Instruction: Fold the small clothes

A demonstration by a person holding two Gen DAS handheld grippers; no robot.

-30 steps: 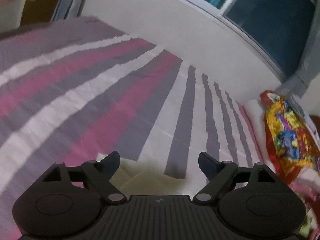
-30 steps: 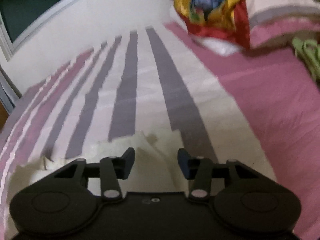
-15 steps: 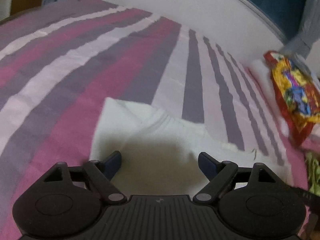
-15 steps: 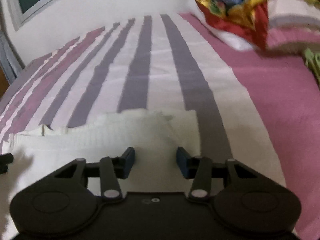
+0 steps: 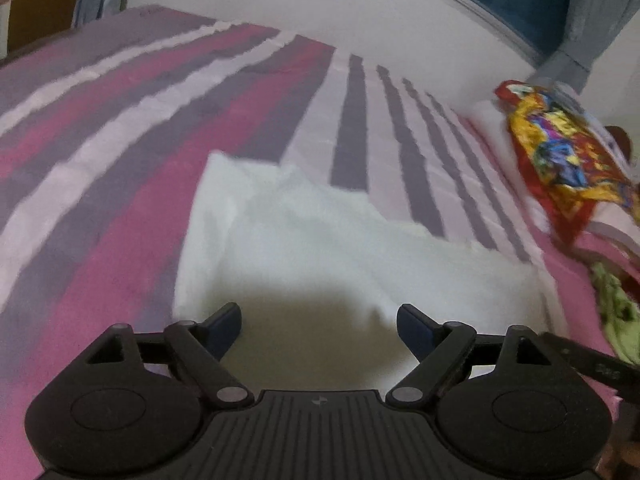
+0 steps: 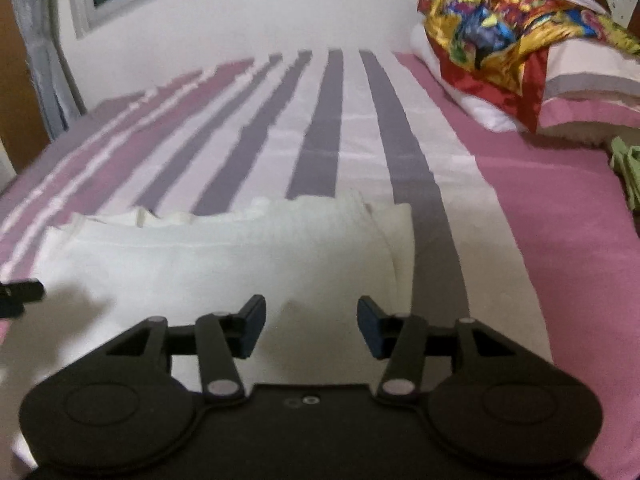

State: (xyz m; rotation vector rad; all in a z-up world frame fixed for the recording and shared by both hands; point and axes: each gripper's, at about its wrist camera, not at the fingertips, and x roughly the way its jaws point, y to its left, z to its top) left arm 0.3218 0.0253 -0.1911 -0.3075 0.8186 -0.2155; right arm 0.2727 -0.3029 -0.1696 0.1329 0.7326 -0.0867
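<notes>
A small cream-white garment lies spread flat on the striped bed; it also shows in the right wrist view, with a ruffled far edge. My left gripper is open and empty, hovering over the garment's near part. My right gripper is open and empty over the garment's right half. A part of the right gripper shows at the left view's right edge, and a part of the left gripper at the right view's left edge.
The bed cover has pink, purple and white stripes. A bright multicoloured cloth lies on pillows at the bed's head, also in the left wrist view. A green garment lies on the right. A white wall and a window run behind.
Both grippers have pulled back and risen, so more of the white garment shows spread out in front of them. Both stayed open.
</notes>
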